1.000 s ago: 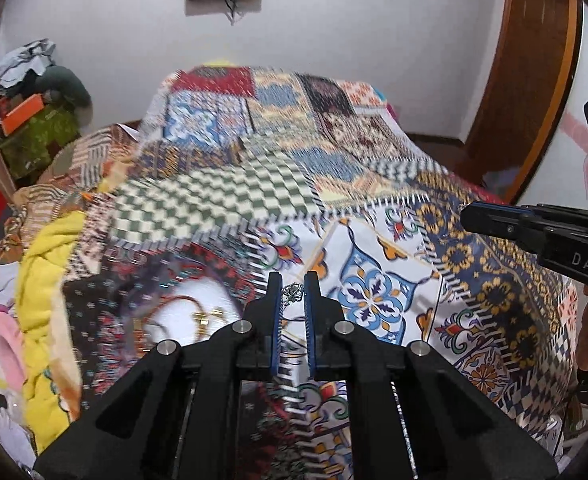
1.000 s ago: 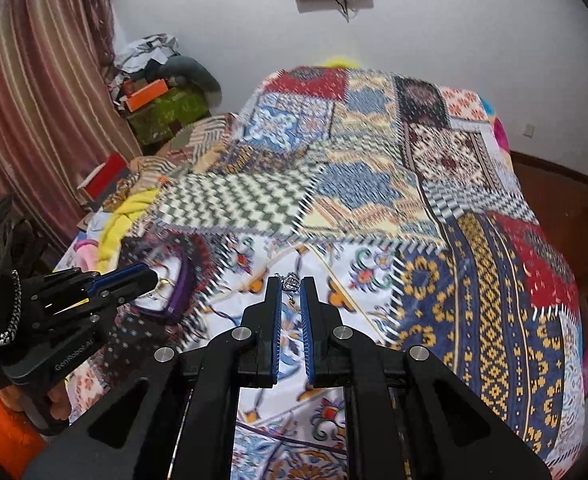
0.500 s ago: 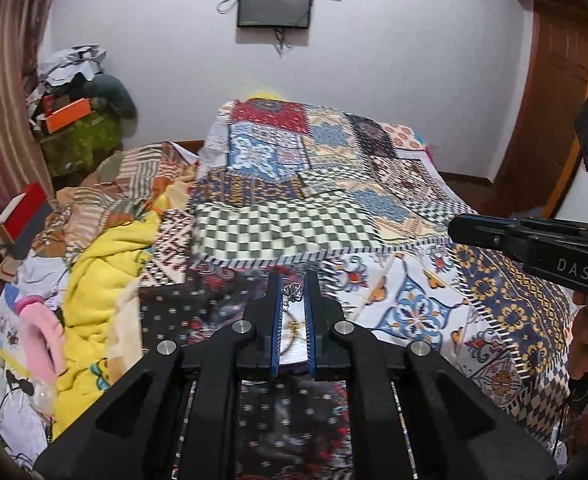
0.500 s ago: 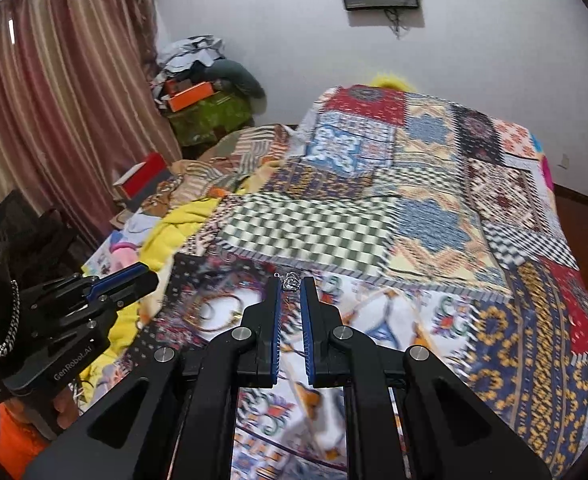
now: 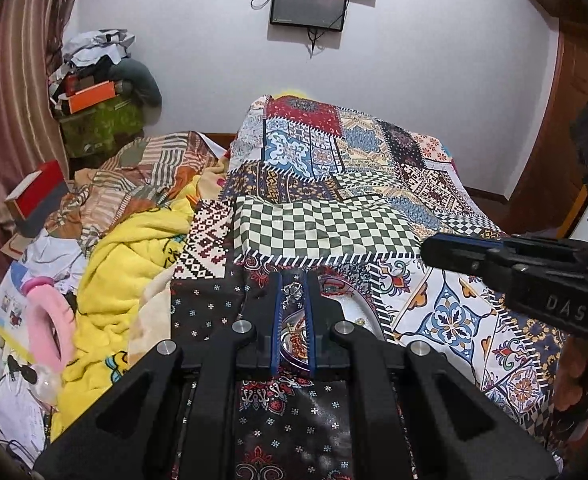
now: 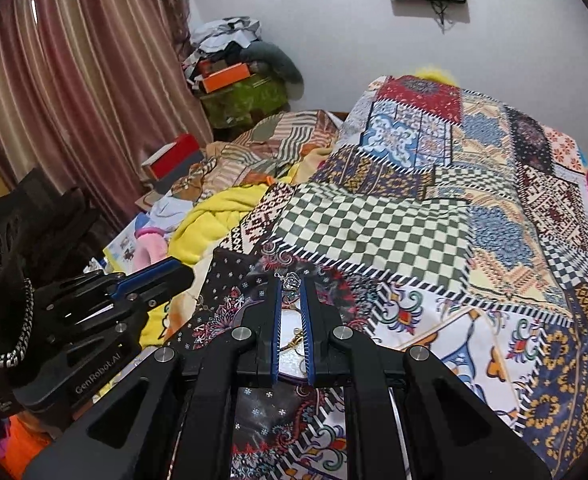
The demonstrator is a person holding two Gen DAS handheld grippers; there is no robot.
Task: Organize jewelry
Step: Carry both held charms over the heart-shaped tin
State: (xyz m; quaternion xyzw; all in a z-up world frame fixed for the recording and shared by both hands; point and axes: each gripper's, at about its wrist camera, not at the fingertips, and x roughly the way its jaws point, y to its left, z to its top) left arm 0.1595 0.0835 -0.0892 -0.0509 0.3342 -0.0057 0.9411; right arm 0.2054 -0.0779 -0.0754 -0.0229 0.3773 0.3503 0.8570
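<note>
My left gripper [image 5: 294, 280] is shut on a small silver ornament [image 5: 294, 290] pinched at its fingertips. My right gripper [image 6: 289, 280] is shut on a silver crown-shaped piece [image 6: 290, 282] in the same way. Under both sits a white dish with a purple rim [image 5: 360, 309], seen between the fingers, with gold jewelry [image 6: 294, 338] in it. The dish [image 6: 290, 378] rests on the patchwork bedspread [image 5: 326, 224]. The right gripper [image 5: 430, 246] enters the left wrist view from the right. In the right wrist view the left gripper [image 6: 177, 274] comes in from the left.
A yellow blanket [image 5: 133, 248] and a pink padded item [image 5: 49, 320] lie left of the dish. A red box [image 5: 33, 192], a heap of clothes and boxes [image 5: 101, 96] and a curtain [image 6: 73, 100] stand further left. A wooden door [image 5: 566, 140] is at the right.
Both grippers have swung left over the bedspread with their silver pieces still pinched. The dish, earlier off to the left, now lies under the fingers of both.
</note>
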